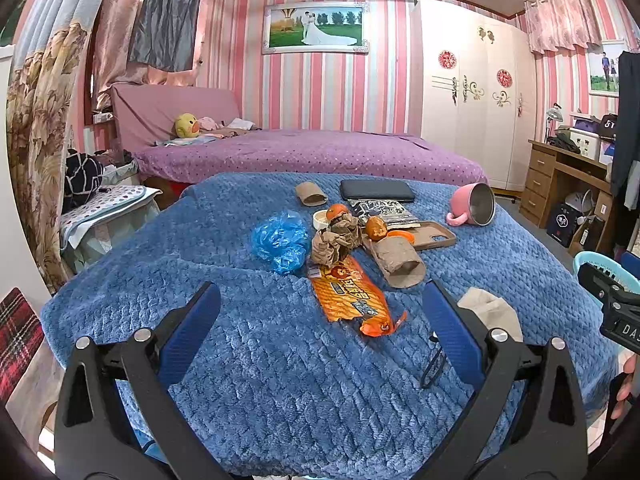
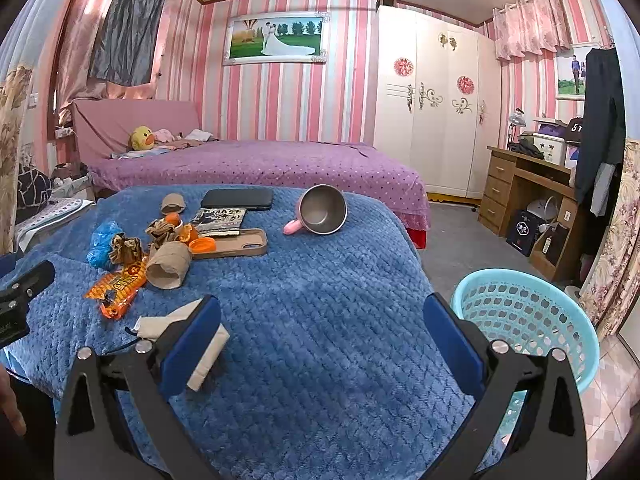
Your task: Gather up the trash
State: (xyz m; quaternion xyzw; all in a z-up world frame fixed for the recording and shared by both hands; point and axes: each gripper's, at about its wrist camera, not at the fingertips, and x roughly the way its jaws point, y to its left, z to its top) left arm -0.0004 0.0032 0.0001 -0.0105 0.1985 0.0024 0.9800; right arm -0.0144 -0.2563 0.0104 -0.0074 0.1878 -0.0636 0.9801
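I had both grippers spread wide and empty over the blue blanket point(image 1: 280, 380): left gripper point(image 1: 320, 308), right gripper point(image 2: 322, 316). Nearest lay a beige paper point(image 2: 208, 344) beside my right gripper's finger. Further on sat the orange wrapper point(image 1: 350, 300), 1 cardboard tube point(image 1: 400, 260), a blue bag point(image 1: 278, 242) and crumpled brown paper point(image 1: 336, 236). The basket point(image 2: 528, 316) stood right of the blanket.

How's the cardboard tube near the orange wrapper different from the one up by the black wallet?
The near cardboard tube looks larger and lies beside the orange wrapper and phone case. The far cardboard tube looks smaller and lies apart, by the black wallet. Both are brown, lying on the blue blanket.
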